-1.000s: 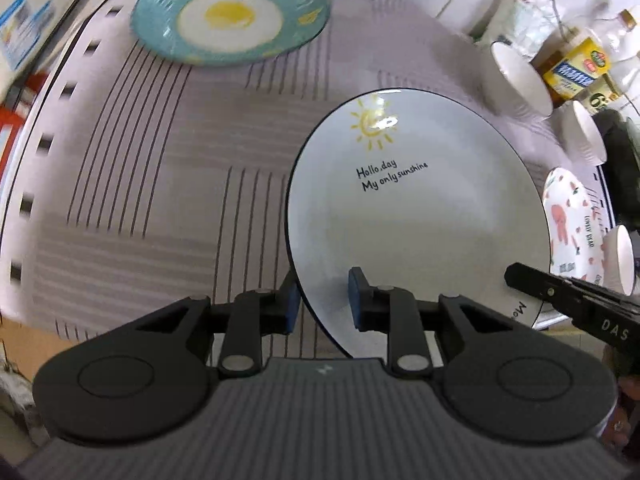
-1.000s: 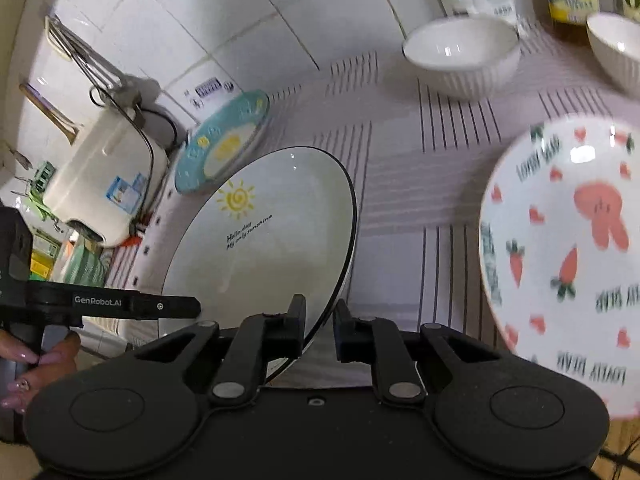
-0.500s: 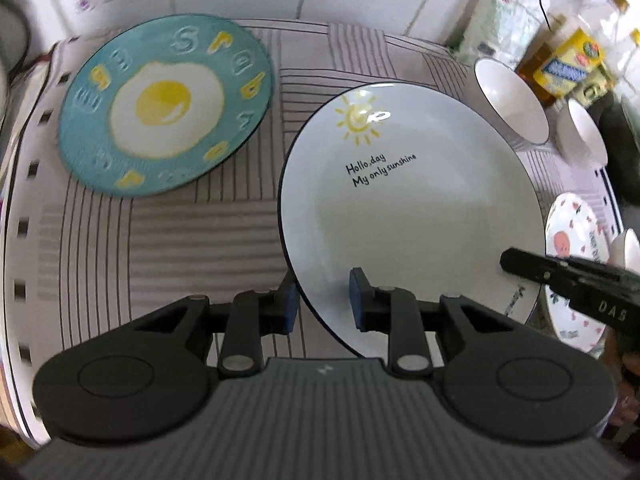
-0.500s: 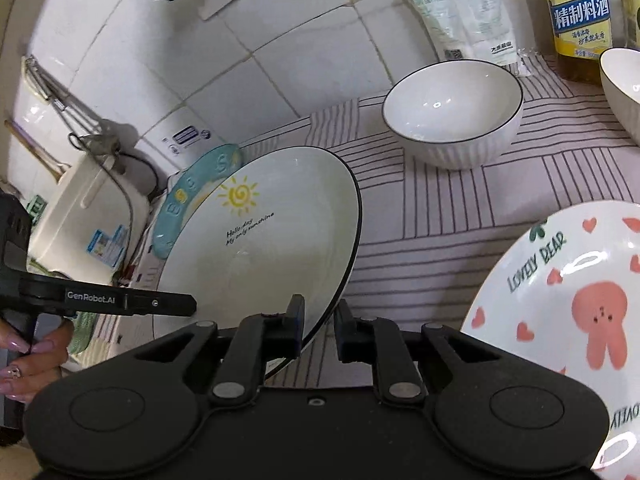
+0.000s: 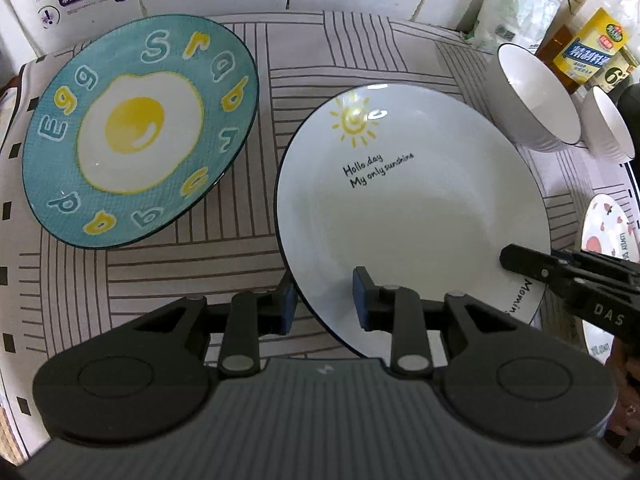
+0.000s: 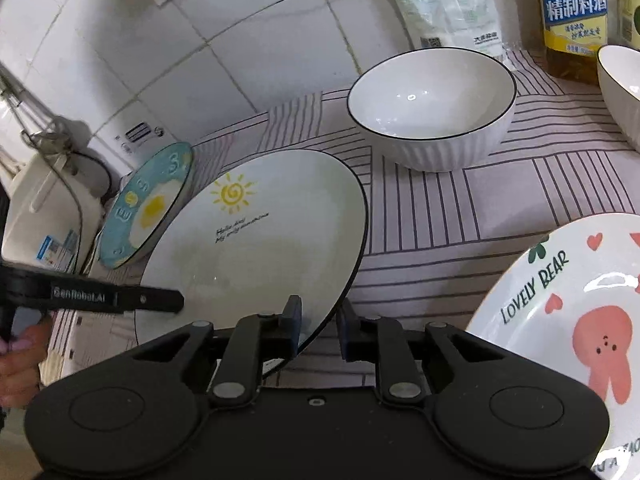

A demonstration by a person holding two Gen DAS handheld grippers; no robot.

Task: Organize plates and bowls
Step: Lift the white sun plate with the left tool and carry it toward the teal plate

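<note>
1. Left gripper [image 5: 323, 301] and right gripper [image 6: 319, 325]: jaws of each clamp opposite rims of the round glossy sun plate [image 5: 408, 216], held above the striped bench [image 5: 344, 52].
2. Only the right wrist view shows the bear plate [image 6: 568, 320] fully.

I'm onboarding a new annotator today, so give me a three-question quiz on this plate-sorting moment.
1. True or false: both grippers straddle the rim of the sunshine plate.
2. Which lies directly left of it in the left wrist view? A) egg plate B) bear plate C) ribbed bowl
3. Fill in: the left gripper and right gripper grip ____ sides of the plate.

Key: 1 true; 2 A; 3 opposite.
</note>
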